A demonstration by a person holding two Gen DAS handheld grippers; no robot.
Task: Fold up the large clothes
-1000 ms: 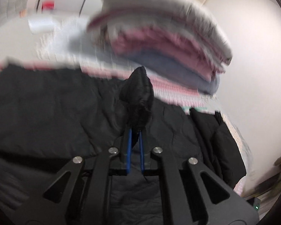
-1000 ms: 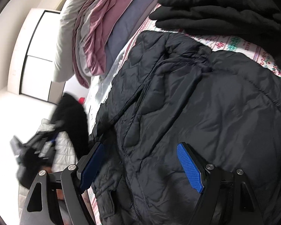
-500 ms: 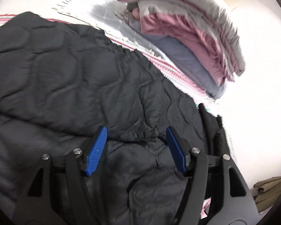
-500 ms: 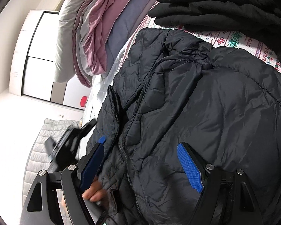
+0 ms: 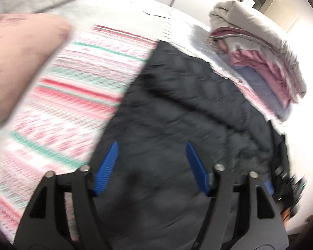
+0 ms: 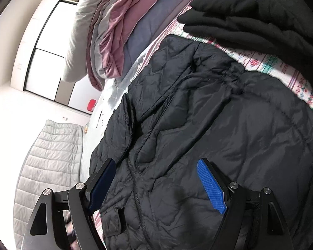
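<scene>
- Left gripper (image 5: pixel 151 162): jaws spread wide, gripping nothing, over black quilted jacket (image 5: pixel 177 112) at frame centre; view blurred.
- Right gripper (image 6: pixel 156 184): jaws wide apart, empty, above jacket's zipper (image 6: pixel 138 200), lower centre.
- Folded bedding stack (image 6: pixel 119 31) at upper left.

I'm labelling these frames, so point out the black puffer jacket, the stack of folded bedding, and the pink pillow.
black puffer jacket (image 6: pixel 229 145), right wrist view, on its quilted front panel.
stack of folded bedding (image 5: pixel 267 70), left wrist view, on the pink layer.
pink pillow (image 5: pixel 20 62), left wrist view, on its blurred middle.
</scene>
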